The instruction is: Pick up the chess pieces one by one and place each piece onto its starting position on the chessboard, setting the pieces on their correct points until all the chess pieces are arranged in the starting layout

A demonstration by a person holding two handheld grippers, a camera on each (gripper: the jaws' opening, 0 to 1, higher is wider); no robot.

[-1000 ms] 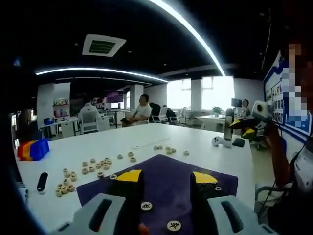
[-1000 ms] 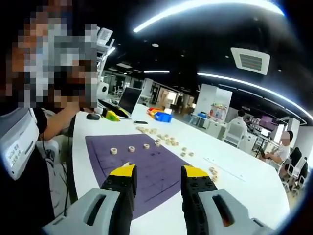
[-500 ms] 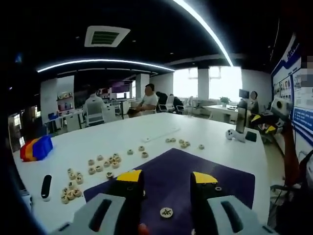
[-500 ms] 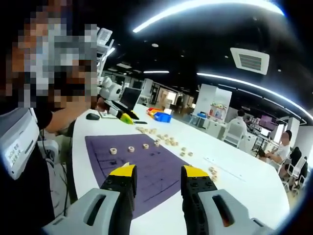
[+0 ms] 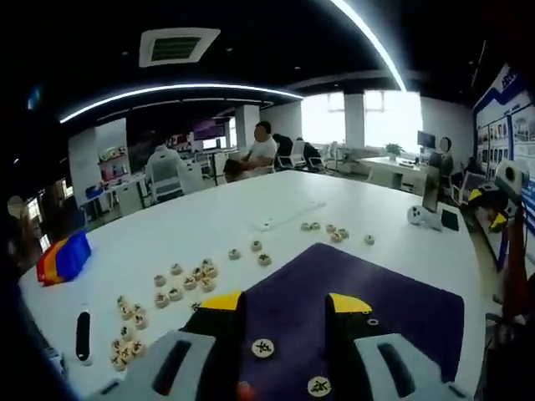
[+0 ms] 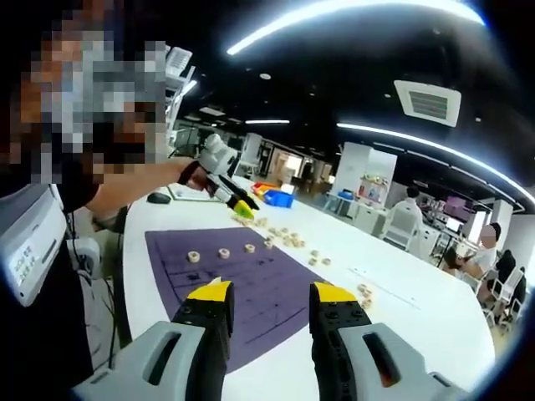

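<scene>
The chessboard point(image 5: 393, 292) is dark purple, the chess pieces point(image 5: 185, 281) pale beige with dark characters, the tabletop point(image 5: 209, 225) white, and each grey hand-held gripper point(image 6: 267, 311) has yellow tips.

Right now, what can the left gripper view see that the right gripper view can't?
The left gripper view alone catches a black remote lying on the white table, a red, yellow and blue block stack near its edge, and bright windows at the back. The right gripper view alone catches the left claw held out over the table, plus an open laptop. Both see the purple chessboard mat, round chess pieces already on it, more loose pieces scattered beside it, and their own open claw.
</scene>
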